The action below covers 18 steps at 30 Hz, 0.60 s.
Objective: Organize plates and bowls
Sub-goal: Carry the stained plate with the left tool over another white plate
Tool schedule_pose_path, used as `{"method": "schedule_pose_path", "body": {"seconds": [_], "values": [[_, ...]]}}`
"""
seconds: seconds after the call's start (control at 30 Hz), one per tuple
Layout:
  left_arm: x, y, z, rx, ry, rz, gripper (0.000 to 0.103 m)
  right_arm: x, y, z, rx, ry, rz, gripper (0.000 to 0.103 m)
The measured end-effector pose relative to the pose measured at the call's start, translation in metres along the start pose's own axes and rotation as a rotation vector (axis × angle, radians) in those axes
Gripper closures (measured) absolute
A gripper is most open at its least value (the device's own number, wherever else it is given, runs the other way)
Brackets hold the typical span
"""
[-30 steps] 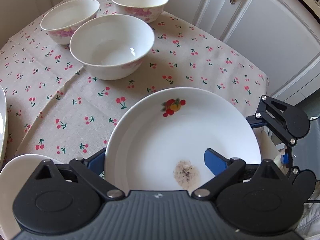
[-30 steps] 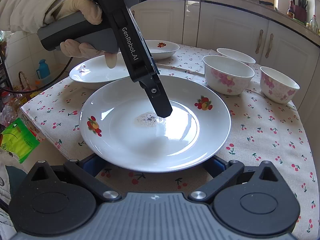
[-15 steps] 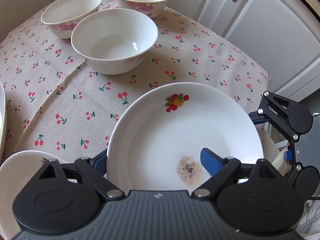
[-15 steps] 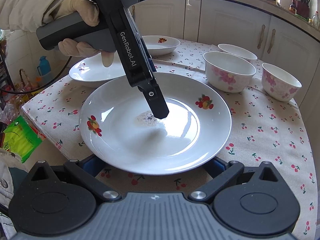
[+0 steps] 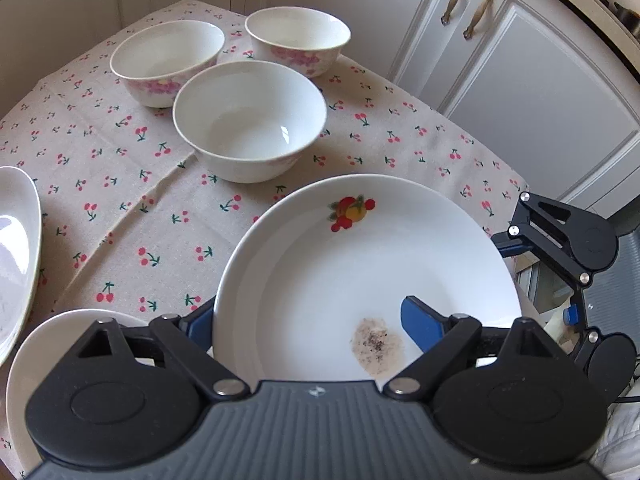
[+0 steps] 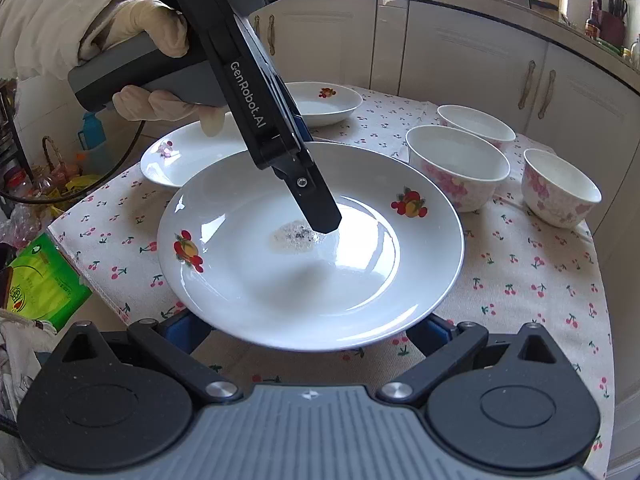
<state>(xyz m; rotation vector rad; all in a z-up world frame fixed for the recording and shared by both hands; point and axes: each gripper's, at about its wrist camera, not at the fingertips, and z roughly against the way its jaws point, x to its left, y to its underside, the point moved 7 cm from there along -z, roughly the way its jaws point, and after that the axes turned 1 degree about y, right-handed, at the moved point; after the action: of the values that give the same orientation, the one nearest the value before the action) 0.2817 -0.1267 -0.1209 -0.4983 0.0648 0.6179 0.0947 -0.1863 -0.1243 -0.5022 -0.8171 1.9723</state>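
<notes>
A large white plate (image 5: 360, 272) with fruit prints and a dirty speck patch is held above the cherry tablecloth (image 5: 120, 184). My left gripper (image 5: 308, 316) is shut on the plate's rim, one blue pad above the plate and one below. In the right wrist view the same plate (image 6: 280, 280) fills the middle, with the left gripper (image 6: 316, 208) reaching onto it from the upper left. My right gripper (image 6: 308, 332) stands open beneath the plate's near edge, its blue pads showing on both sides. Three white bowls (image 5: 248, 120) with pink flowers stand beyond.
Two more plates (image 6: 184, 152) lie at the table's left side, and a small deep plate (image 6: 324, 100) at the far end. White cabinets (image 5: 520, 80) surround the table. A green packet (image 6: 36, 280) lies off the left table edge.
The plate has been lifted and drawn back from the bowls, in the left gripper. The right gripper stays under its near edge.
</notes>
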Motion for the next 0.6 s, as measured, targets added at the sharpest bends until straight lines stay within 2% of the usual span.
{"method": "schedule_pose_path", "body": {"seconds": [0.27,0.6], "values": [[0.026,0.009,0.034,-0.065,-0.056,0.066,0.011,0.010,-0.033,-0.009,-0.016,-0.047,0.076,0.000],[0.076,0.044,0.069,-0.114,-0.132,0.196,0.011,0.041,-0.075,-0.044,-0.023,-0.159,0.161,0.000]]}}
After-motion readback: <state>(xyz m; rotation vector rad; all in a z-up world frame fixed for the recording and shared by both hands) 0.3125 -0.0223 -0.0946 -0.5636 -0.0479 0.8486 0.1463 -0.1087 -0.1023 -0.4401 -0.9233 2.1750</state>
